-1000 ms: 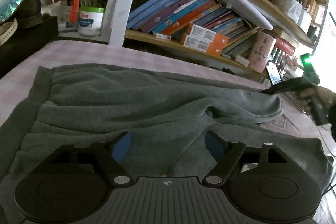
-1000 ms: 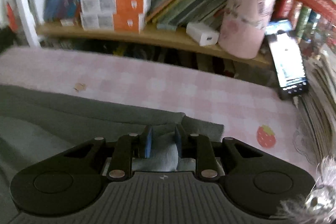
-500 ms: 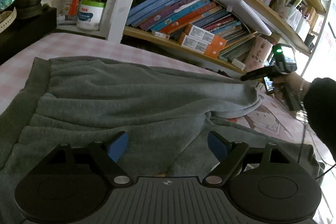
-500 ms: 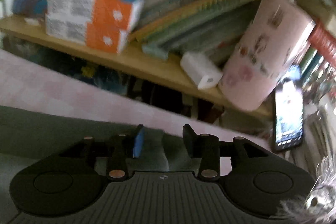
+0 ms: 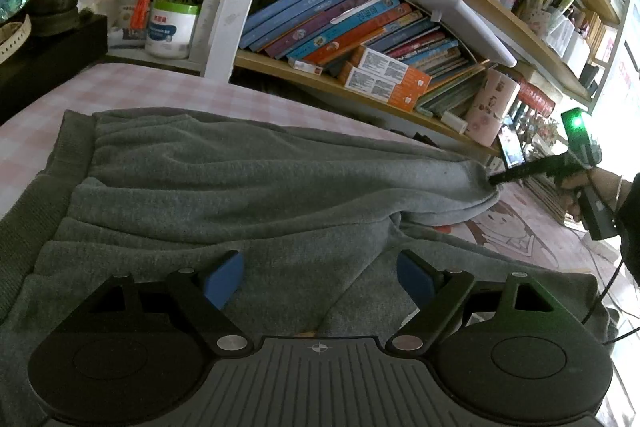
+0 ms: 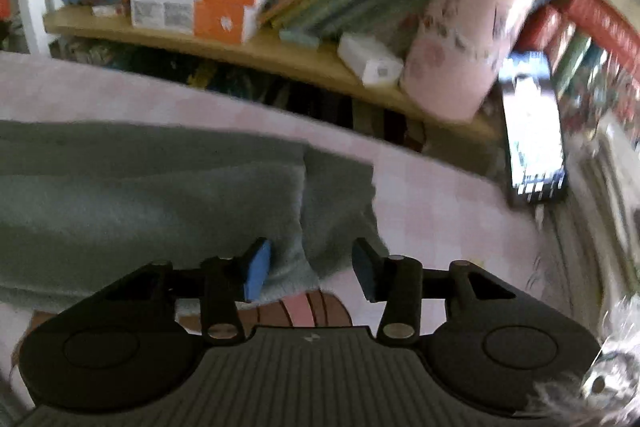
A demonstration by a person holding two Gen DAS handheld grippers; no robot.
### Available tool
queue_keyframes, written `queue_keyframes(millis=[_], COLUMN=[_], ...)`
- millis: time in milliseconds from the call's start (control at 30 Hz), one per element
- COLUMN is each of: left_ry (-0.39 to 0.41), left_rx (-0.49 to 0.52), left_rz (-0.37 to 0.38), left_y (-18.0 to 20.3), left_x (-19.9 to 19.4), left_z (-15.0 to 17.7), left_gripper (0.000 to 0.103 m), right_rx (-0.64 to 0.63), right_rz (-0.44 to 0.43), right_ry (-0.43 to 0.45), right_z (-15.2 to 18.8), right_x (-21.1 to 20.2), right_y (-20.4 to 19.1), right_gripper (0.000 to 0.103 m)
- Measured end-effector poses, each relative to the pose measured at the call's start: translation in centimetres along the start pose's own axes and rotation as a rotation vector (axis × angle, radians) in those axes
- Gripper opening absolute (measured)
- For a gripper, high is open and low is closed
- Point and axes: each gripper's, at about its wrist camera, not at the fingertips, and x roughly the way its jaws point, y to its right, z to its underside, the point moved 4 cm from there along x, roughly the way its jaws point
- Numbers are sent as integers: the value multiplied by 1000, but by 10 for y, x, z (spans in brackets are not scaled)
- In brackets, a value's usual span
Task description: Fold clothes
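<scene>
left gripper [image 5: 320, 277]: I see it spread wide over grey sweatpants [image 5: 248, 195], gripping nothing
right gripper [image 6: 312, 269]: opening, cloth edge loose between pads
labels: none I can read

1. The garment [image 5: 248, 195] under my grippers is plain grey, with a darker ribbed band along its left edge.
2. The cloth [image 5: 168, 87] on the table is a pale pink and white check, with a cartoon print near my right hand.
3. My left gripper [image 5: 320, 277] is black with blue pads [image 5: 224, 279].
4. My right gripper [image 6: 312, 271] has the same black and blue.
5. Two boxes [image 6: 200, 3] on the shelf are orange and white.
6. The cup [image 6: 468, 43] is pink, with small figures printed on it.
</scene>
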Motion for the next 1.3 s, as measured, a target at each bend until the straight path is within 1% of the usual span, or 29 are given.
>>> queue_keyframes(millis=[67, 167, 267, 367, 433, 467, 633, 800, 833, 967, 1033, 1100, 1233, 1300], left_ry=[0, 1, 1, 1, 2, 1, 0, 8, 27, 87, 131, 167, 188, 189], left_rx=[0, -1, -1, -1, -1, 0, 4, 5, -1, -50, -53, -30, 48, 42], left_rz=[0, 0, 0, 0, -1, -1, -5, -16, -32, 4, 9, -29, -193, -254], left_y=[1, 0, 0, 0, 0, 0, 1, 1, 0, 4, 8, 12, 18, 14], left_x=[0, 0, 0, 0, 0, 0, 0, -1, -4, -29, -48, -67, -96, -109], left_z=[0, 0, 0, 0, 0, 0, 0, 0, 0, 1, 4, 9, 20, 25], left_gripper=[87, 87, 87, 87, 87, 87, 87, 87, 87, 87, 87, 86, 82, 81], right_rx=[2, -40, -31, -4, 4, 7, 4, 49, 74, 137, 142, 130, 89, 64], right_rz=[-49, -98, -172, -233, -259, -271, -233, -119, -114, -117, -119, -122, -118, -99], right_ry=[31, 62, 91, 116, 128, 134, 116, 101, 103, 134, 151, 165, 195, 202], right_z=[-6, -10, -3, 17, 38, 49, 118, 178, 188, 214, 219, 219, 218, 220], right_x=[-5, -13, -30, -58, -81, -93, -147, -181, -185, -193, -192, -188, -180, -175], right_y=[-14, -41, -57, -62, -66, -67, -62, -40, -35, -28, -29, -32, -37, -39], right_gripper=[42, 41, 41, 42, 46, 46, 51, 52, 52, 52, 52, 52, 52, 52])
